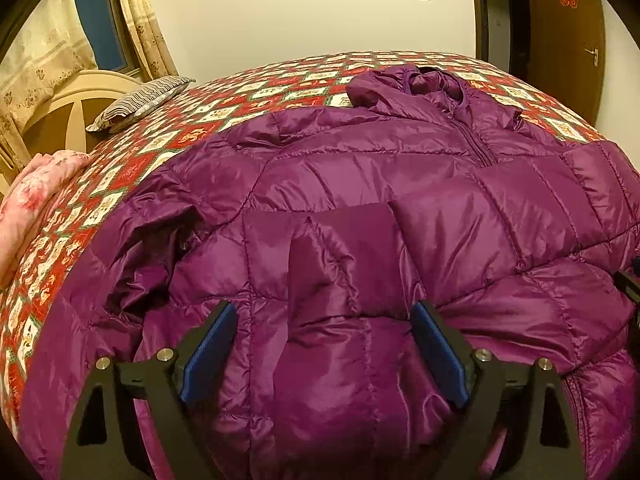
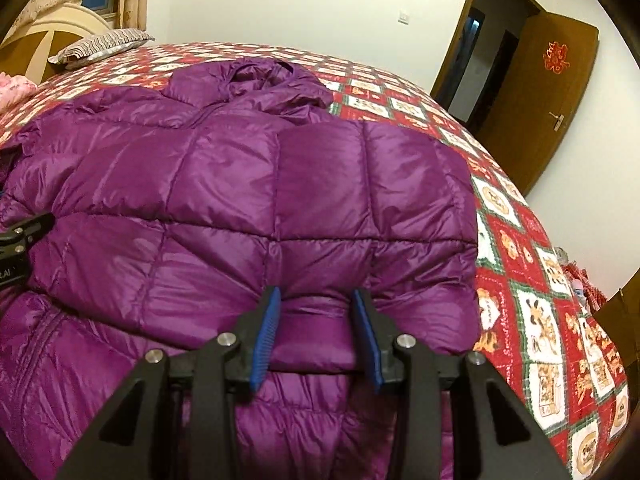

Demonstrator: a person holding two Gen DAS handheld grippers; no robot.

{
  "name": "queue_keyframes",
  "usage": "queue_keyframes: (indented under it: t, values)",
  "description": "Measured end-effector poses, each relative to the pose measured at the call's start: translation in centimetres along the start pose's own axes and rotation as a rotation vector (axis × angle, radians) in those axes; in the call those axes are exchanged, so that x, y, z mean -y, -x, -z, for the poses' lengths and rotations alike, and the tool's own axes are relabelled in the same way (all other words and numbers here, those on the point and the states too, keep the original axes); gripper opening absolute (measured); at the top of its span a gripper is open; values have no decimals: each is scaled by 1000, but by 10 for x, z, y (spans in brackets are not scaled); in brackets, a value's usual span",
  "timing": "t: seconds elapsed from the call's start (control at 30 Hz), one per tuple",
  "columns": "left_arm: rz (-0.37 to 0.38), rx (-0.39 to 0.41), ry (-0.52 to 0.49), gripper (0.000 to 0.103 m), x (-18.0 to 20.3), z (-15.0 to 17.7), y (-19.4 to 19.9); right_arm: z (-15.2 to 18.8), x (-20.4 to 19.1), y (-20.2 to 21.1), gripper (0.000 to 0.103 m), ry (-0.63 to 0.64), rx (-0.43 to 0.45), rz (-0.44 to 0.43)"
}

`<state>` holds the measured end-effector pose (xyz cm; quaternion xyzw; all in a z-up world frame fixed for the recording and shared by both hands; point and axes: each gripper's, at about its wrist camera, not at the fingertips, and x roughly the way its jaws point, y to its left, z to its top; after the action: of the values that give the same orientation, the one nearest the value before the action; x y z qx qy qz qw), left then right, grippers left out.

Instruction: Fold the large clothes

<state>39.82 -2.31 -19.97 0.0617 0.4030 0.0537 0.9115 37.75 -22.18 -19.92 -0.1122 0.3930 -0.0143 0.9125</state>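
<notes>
A shiny purple quilted down jacket [image 1: 360,184] lies spread on the bed, hood [image 1: 424,84] at the far end, both sleeves folded across the front. My left gripper [image 1: 324,312] hovers low over the jacket's lower left part, jaws wide open with fabric bulging between them. In the right wrist view the jacket [image 2: 240,184] fills the middle. My right gripper [image 2: 316,296] has its jaws part closed around the cuff end of the folded sleeve [image 2: 316,332]. The left gripper's body shows at the left edge of the right wrist view [image 2: 20,236].
The bed has a red, white and green patterned quilt [image 2: 532,292]. A striped pillow [image 1: 140,100] and a pink folded blanket [image 1: 36,196] lie near the headboard on the left. A brown door [image 2: 540,96] stands open on the right.
</notes>
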Motion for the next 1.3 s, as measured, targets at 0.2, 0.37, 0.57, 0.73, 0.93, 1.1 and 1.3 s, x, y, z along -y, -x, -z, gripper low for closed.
queue_keyframes:
  t: [0.2, 0.37, 0.57, 0.73, 0.93, 1.1, 1.3]
  values:
    - [9, -5, 6, 90, -1, 0, -1, 0, -1, 0, 42, 8, 3, 11]
    - [21, -13, 15, 91, -2, -1, -3, 1, -2, 0, 42, 5, 3, 9]
    - [39, -39, 23, 91, -7, -5, 0, -1, 1, 2, 48, 0, -2, 3]
    - [47, -5, 44, 91, -28, -14, 30, 0, 19, 32, 76, -51, 35, -35]
    - [6, 58, -25, 91, -46, -7, 75, 15, 9, 69, 80, 11, 36, -52]
    - [-29, 90, -43, 91, -73, 13, 103, 37, 3, 97, 83, 41, 35, -80]
    - [-106, 92, -40, 91, -112, 42, 121, 60, -2, 111, 84, 43, 32, -104]
